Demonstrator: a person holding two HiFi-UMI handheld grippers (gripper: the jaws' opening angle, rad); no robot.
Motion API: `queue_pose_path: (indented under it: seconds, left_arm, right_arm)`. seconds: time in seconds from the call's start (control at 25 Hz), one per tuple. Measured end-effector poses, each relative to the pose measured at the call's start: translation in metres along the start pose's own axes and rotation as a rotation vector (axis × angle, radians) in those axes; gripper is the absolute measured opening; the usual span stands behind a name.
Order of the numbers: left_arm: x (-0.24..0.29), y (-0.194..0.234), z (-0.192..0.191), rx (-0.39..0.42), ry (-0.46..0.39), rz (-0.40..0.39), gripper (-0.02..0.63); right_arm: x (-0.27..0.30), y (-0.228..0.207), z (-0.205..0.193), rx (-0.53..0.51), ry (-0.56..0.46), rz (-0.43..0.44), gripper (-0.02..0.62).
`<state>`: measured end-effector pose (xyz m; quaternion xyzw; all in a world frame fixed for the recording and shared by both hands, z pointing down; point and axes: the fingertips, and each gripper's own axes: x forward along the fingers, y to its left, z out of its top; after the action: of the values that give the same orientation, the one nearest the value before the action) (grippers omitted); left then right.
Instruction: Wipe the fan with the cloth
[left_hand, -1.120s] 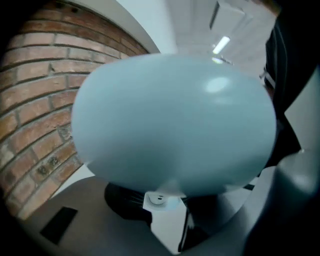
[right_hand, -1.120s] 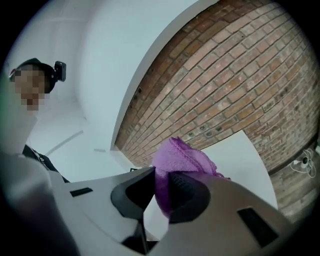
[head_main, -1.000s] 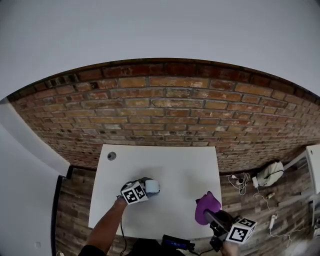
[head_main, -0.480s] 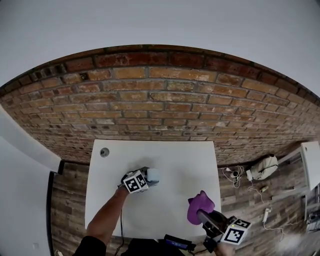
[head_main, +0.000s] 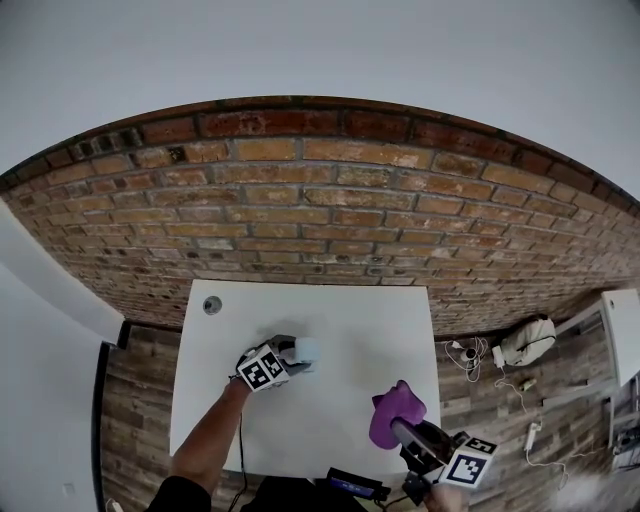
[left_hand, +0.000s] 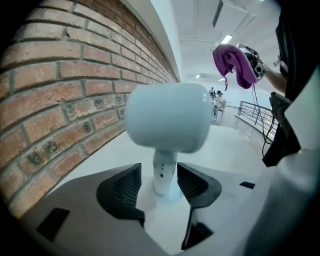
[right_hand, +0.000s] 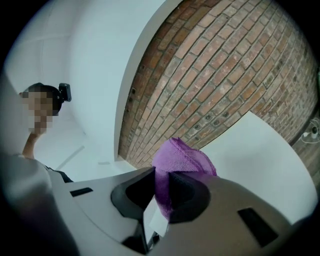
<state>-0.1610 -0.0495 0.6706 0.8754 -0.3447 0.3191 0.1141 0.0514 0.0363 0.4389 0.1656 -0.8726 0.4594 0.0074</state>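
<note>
A small white fan (left_hand: 169, 120) with a rounded head stands upright on its stem on the white table (head_main: 350, 320). My left gripper (left_hand: 159, 182) is around the stem and its jaws are opening. The stem stands between the pads, which look slightly off it. In the head view the fan (head_main: 303, 350) is left of the table's centre, with the left gripper (head_main: 290, 353) at it. My right gripper (right_hand: 162, 187) is shut on a purple cloth (right_hand: 182, 165). It holds the cloth (head_main: 395, 412) over the table's near right corner, apart from the fan.
A brick wall (head_main: 330, 220) runs along the table's far edge. A round grommet (head_main: 212, 305) sits at the far left corner. A dark device (head_main: 352, 487) lies at the near edge. A bag and cables (head_main: 525, 342) are on the wooden floor to the right.
The right gripper has carried the cloth a little to the left. The left gripper and the fan have shifted slightly farther across the table.
</note>
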Motion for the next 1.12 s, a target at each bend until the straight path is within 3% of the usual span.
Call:
queue_pose_path:
  seconds: [0.12,0.28,0.4,0.44,0.52,0.68,0.88,1.12]
  left_arm:
    - [-0.040,-0.005,-0.016,-0.205,-0.087,0.118,0.221]
    - [-0.126,-0.041,-0.032,-0.547,-0.336,0.293,0.219]
    - [-0.195,-0.089,-0.029,-0.825,-0.642,0.267,0.219]
    - [-0.217,-0.105,-0.022,-0.880,-0.730,0.261,0.219]
    - [-0.257,-0.132,-0.003,-0.910,-0.842,0.276,0.219]
    - [-0.309,-0.174,0.043,-0.870,-1.001,0.283,0.219]
    - [-0.330,-0.215,0.094,-0.787,-1.066,0.211,0.219]
    - [-0.342,-0.244,0.124,-0.752,-1.106,0.122,0.219]
  right_arm:
    - [-0.010,0.008,0.009,0.083,-0.069,0.081,0.055]
    - [-0.032,0.018,0.021,0.175,-0.159,0.209,0.055]
    - [-0.046,0.024,0.021,0.159,-0.182,0.292,0.055]
    - [-0.049,0.027,0.018,0.158,-0.183,0.317,0.055]
    - [-0.054,0.033,0.009,0.166,-0.172,0.360,0.055]
    - [-0.057,0.055,-0.008,0.168,-0.131,0.445,0.055]
    - [-0.066,0.093,-0.018,0.129,-0.129,0.491,0.055]
    - [-0.083,0.118,-0.035,0.099,-0.157,0.492,0.055]
